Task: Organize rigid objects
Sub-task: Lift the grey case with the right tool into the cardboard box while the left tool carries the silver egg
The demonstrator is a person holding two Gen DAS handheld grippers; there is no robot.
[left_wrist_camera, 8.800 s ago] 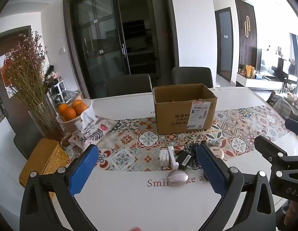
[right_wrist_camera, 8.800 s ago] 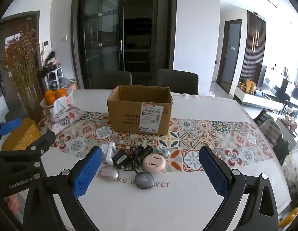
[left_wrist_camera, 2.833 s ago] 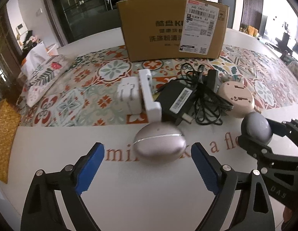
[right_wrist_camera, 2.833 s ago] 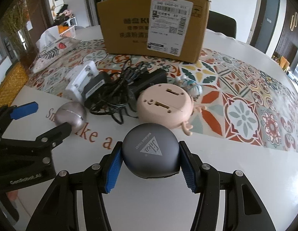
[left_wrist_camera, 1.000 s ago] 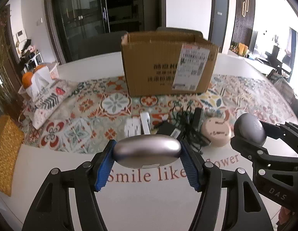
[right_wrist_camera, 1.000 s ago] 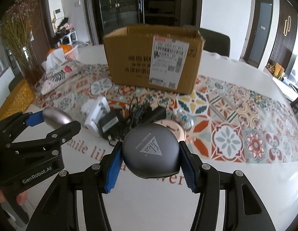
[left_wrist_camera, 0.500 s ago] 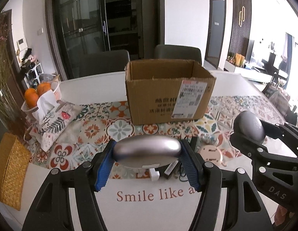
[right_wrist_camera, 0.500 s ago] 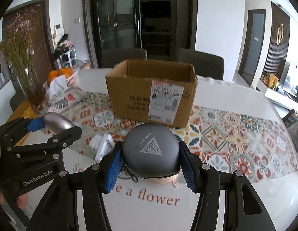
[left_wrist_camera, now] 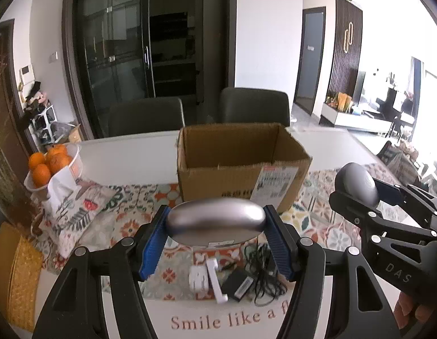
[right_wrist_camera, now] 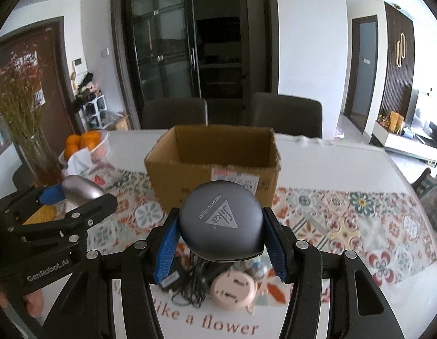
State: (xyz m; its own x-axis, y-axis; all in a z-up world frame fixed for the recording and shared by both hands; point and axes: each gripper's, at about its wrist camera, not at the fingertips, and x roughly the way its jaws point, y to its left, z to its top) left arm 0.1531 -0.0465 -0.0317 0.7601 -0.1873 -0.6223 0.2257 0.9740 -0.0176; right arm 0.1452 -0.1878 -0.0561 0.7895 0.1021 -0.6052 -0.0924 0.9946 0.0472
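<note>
Silver and egg-shaped, the smooth metallic case sits pinched in your left gripper above the table. Your right gripper clamps the rounded dark grey case with a white triangle logo, both before the open brown cardboard box.

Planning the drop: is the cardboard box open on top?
Open. The cardboard box has no flaps over its top, and both views show its bare inner walls; its floor is hidden.

Black hand-held gripper, blue ribbed pads, silver screws

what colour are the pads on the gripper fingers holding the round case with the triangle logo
Blue pads on black arms, clearest in the right wrist view, clamping the dark grey case.
</note>
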